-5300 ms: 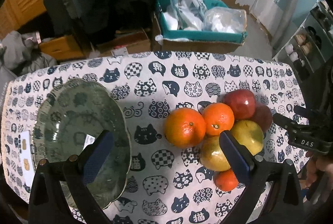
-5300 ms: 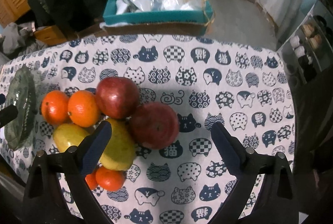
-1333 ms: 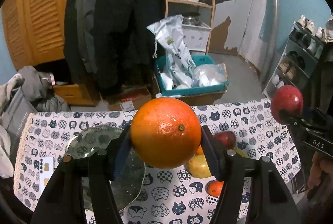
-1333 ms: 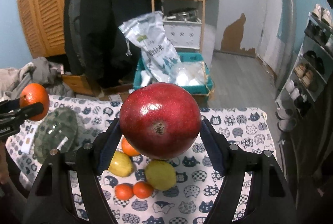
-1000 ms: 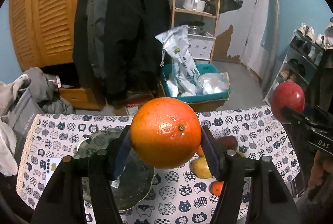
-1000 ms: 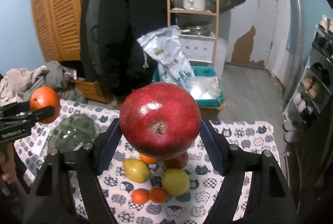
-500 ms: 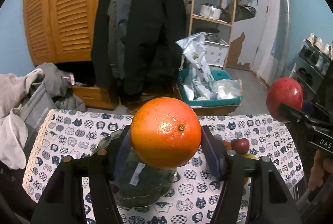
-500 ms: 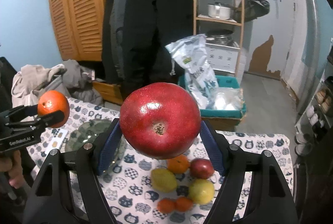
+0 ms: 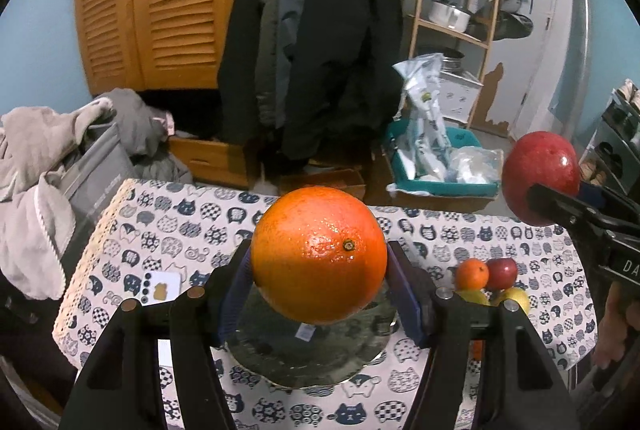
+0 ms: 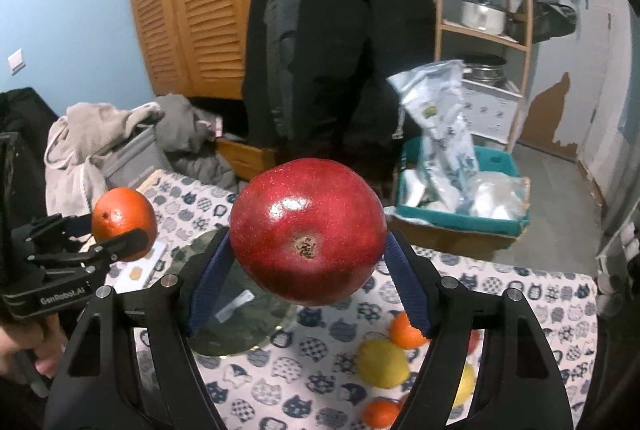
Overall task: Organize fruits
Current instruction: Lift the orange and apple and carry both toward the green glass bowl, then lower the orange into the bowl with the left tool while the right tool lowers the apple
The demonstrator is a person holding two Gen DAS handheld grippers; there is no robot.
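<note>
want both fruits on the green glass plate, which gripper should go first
Probably left. The left gripper holds the orange with the green glass plate directly beneath it in its own view. The right gripper, shut on the red apple, sees the plate lower left, off-centre.

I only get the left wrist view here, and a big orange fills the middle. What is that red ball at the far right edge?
Observer: A red apple, clamped in the right hand-held gripper.
Operator: Which fruit is left on the table? The orange hides some.
Observer: The right view shows a small mandarin near the front edge, beside a yellow fruit.
Operator: Is the plate empty?
Observer: The glass plate shows only a sticker where visible; the apple hides part.
</note>
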